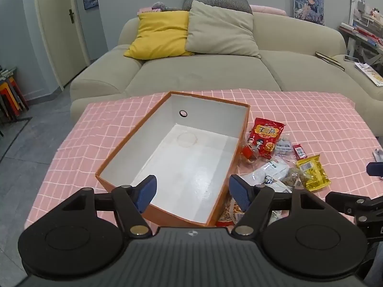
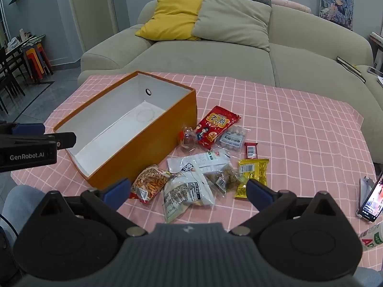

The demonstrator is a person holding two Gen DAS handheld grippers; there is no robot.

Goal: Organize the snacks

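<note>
1. The left claw (image 1: 192,192) hangs spread wide and grasps nothing, tilted down over the near end of the orange box (image 1: 134,141)
2. The box sits on the pink checked tabletop (image 1: 299,114), its white inside bare
3. The right claw (image 2: 189,191) is also spread wide and holds nothing, hovering above the snacks
4. Just ahead of the right claw lie a white packet (image 2: 186,191), a packet of orange sticks (image 2: 149,183) and a yellow packet (image 2: 252,173)
5. Farther ahead, a red packet (image 2: 215,125) lies just beside the box wall
6. A phone (image 2: 373,198) stands to the right of that claw
</note>
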